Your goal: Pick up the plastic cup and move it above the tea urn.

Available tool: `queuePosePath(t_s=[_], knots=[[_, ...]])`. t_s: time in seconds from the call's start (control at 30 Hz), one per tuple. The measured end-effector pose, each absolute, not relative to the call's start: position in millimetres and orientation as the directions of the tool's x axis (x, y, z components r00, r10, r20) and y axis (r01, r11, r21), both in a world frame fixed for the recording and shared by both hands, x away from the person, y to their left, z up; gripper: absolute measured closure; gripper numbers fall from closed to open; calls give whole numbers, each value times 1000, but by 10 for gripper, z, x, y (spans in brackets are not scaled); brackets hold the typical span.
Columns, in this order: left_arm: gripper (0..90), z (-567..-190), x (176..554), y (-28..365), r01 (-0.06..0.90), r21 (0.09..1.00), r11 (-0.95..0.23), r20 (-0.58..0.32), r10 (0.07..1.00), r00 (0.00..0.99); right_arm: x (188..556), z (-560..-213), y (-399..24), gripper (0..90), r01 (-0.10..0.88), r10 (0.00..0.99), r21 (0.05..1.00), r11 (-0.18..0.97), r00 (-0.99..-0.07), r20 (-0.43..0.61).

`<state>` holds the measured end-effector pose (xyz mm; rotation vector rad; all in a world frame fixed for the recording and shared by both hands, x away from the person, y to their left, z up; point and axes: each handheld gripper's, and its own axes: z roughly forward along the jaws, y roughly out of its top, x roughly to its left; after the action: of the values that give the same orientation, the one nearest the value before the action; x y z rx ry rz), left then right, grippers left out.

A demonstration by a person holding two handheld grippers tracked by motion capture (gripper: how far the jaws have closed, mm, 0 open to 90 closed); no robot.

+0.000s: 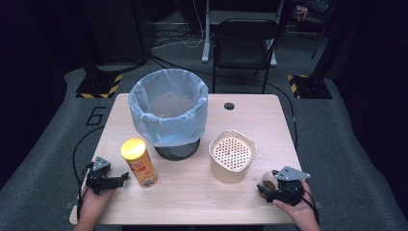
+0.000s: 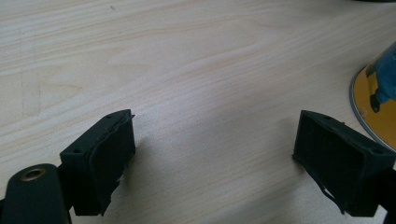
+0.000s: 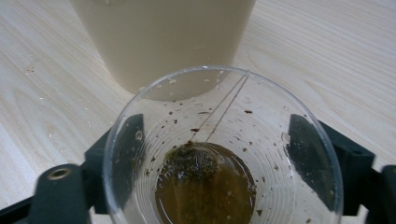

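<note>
The right gripper (image 1: pixel 267 187) stood with its jaws on either side of a clear plastic cup (image 3: pixel 223 149), which held a soaked tea bag (image 3: pixel 191 161) in brown liquid; whether the pads pressed the cup could not be told. The cup sat on the pale wooden table (image 1: pixel 192 192), just beside the cream strainer tub (image 1: pixel 232 155). The left gripper (image 1: pixel 120 178) rested wide and empty (a yellow-lidded crisp can (image 1: pixel 139 162) stood near it).

Black grippers (image 1: pixel 107 180), grey triangular plates, trailing cables.
</note>
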<state>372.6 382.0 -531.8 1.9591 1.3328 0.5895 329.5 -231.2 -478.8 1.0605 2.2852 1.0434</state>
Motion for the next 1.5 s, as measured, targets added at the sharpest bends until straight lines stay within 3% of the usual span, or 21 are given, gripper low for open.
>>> queuePosePath(t_s=[0.67, 0.8, 0.87, 1.03, 1.17, 1.5], knots=[[121, -5317, 3729, 3821, 617, 749, -242, -8, 928, 373, 3221, -4430, -2268, 158, 432, 804, 829, 355, -594, -34], [121, -5317, 3729, 3820, 617, 749, -241, -9, 928, 373, 3290, -4300, -2300, 259, 428, 792, 836, 343, -610, -12], [121, -5317, 3729, 3820, 617, 749, -241, -9, 928, 373, 3354, -4221, -2295, 379, 427, 790, 832, 354, -612, -22], [122, -5320, 3723, 3811, 621, 749, -232, -19, 929, 370, 3570, -4020, -2200, 485, 403, 784, 839, 367, -620, -45], [122, -5319, 3722, 3810, 618, 751, -233, -16, 929, 371, 3733, -3940, -2125, 524, 387, 785, 846, 367, -616, -59], [121, -5318, 3725, 3815, 618, 749, -240, -12, 927, 374, 4141, -4154, -1990, 632, 479, 782, 803, 354, -623, 27]])
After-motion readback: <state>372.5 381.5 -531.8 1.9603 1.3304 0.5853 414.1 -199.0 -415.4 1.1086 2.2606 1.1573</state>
